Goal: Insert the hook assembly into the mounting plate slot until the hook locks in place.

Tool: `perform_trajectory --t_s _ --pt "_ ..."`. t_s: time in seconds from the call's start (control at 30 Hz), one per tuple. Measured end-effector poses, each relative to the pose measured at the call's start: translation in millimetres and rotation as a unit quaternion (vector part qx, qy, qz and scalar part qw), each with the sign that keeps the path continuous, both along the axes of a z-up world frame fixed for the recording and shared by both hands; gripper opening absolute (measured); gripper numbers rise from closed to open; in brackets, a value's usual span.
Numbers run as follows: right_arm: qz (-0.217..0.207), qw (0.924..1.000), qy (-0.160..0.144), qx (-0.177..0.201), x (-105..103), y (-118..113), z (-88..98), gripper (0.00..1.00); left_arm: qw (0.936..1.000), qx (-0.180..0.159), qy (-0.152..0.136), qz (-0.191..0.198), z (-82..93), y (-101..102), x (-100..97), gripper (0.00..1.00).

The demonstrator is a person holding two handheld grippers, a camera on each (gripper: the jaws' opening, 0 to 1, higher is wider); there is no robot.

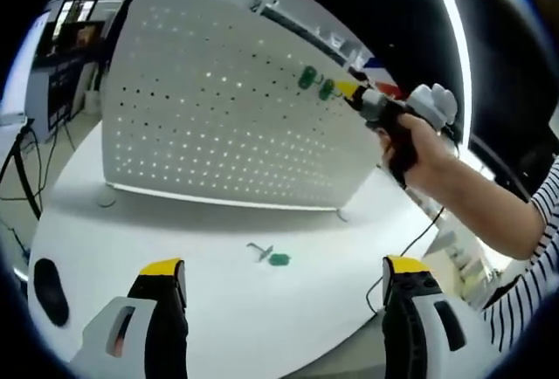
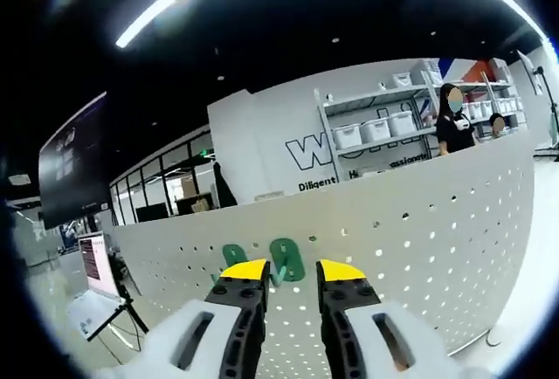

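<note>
In the left gripper view, the left gripper point(image 1: 284, 279) is seen with jaws wide apart and nothing between them, held low over the white table point(image 1: 210, 296). Ahead of its jaws, a loose green hook point(image 1: 272, 257) is lying on the table, and behind it the white board with holes point(image 1: 218, 108) is standing upright. At upper right the right gripper point(image 1: 349, 93) is held by a hand point(image 1: 428, 148) against the board, beside 2 green hooks point(image 1: 316, 84) sitting on it.

In the right gripper view, the right gripper point(image 2: 291, 272) is seen w/ jaws nearly closed, tips at the board point(image 2: 419, 239). A green hook point(image 2: 286, 259) is seen just above the gap; whether it is gripped cannot be told. A 2nd hook point(image 2: 234, 256) is just left of it
</note>
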State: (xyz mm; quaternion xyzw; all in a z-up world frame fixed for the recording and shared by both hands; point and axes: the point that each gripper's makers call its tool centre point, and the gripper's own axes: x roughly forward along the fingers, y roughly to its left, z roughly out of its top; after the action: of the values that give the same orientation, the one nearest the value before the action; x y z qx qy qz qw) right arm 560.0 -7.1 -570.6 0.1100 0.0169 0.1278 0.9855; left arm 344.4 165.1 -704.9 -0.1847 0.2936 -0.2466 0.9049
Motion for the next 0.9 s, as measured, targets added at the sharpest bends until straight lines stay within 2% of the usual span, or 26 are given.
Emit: perform_trajectory --t_s 0.07,0.13,0.4,0.6,0.67,0.7,0.77,0.9 --pt "0.003 0.9994 0.017 -0.03 -8.6 -3.9 -13.0 0.22 1.0 0.002 0.003 -0.003 -1.6 -1.2 -2.0 0.95" --pt "0.003 0.9995 0.013 -0.029 -14.9 -6.3 -17.3 0.21 1.0 0.004 0.006 -0.004 -3.4 -2.0 -4.4 0.94" --pt "0.008 0.9962 0.066 -0.057 -45.7 -23.4 -61.7 0.21 0.9998 0.004 0.016 -0.008 -10.2 -5.4 -13.4 0.94" --pt "0.024 0.9922 0.089 -0.084 -66.9 -27.1 -85.1 0.21 0.9996 0.006 0.025 -0.01 -16.3 -7.7 -20.5 0.93" --pt "0.037 0.9893 0.102 -0.098 -75.4 -26.0 -96.3 0.2 0.9995 0.006 0.028 -0.009 -18.2 -7.2 -22.7 0.93" --pt "0.055 0.985 0.115 -0.117 -81.3 -23.0 -106.0 0.2 0.9995 0.006 0.03 -0.009 -19.3 -7.0 -23.6 0.93" --pt "0.074 0.9796 0.133 -0.131 -89.5 -19.4 -120.0 0.2 0.9993 0.008 0.037 -0.01 -22.0 -5.6 -26.2 0.93" --pt "0.092 0.9737 0.141 -0.154 -102.1 -16.7 -133.1 0.2 0.999 0.011 0.043 -0.008 -24.5 -1.1 -29.8 0.93"
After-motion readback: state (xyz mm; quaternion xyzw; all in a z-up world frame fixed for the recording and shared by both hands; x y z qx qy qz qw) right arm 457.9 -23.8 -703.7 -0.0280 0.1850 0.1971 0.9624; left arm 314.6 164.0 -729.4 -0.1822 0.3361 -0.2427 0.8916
